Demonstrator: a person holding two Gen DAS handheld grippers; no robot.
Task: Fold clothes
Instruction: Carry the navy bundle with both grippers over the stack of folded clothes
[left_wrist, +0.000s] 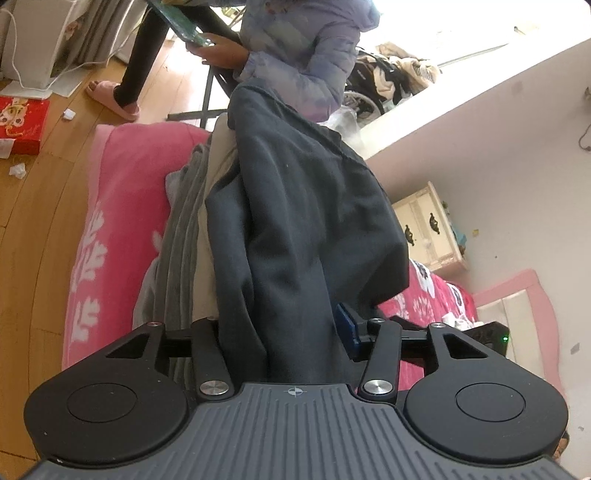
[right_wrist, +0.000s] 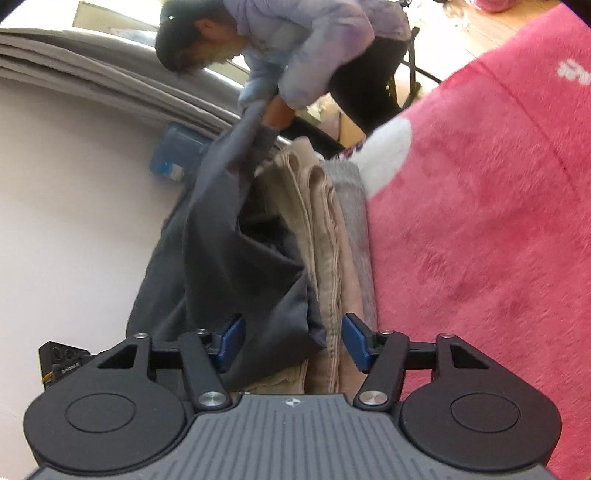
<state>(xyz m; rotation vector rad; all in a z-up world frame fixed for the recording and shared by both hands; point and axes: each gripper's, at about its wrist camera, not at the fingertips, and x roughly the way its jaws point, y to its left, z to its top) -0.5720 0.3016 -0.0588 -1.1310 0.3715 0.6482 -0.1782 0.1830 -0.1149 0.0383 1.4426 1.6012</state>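
Observation:
A dark grey garment (left_wrist: 295, 206) lies draped over a stack of folded clothes, beige (left_wrist: 216, 177) and grey (left_wrist: 181, 236), on a pink bed cover (left_wrist: 125, 192). My left gripper (left_wrist: 284, 332) has its jaws wide apart with the dark garment bunched between them; its left finger is hidden by cloth. In the right wrist view the dark garment (right_wrist: 221, 251) hangs beside the beige folded stack (right_wrist: 317, 236) and a grey folded piece (right_wrist: 354, 221). My right gripper (right_wrist: 291, 341) is open, its blue pads (right_wrist: 354, 341) either side of the garment's lower edge and the beige stack.
A person in a lilac jacket (left_wrist: 306, 55) stands at the far end of the stack; in the right wrist view their hand (right_wrist: 277, 114) holds the garment's far end. Wooden floor (left_wrist: 33, 221) left, white wall (left_wrist: 517, 155) and cream cabinet (left_wrist: 428, 229) right.

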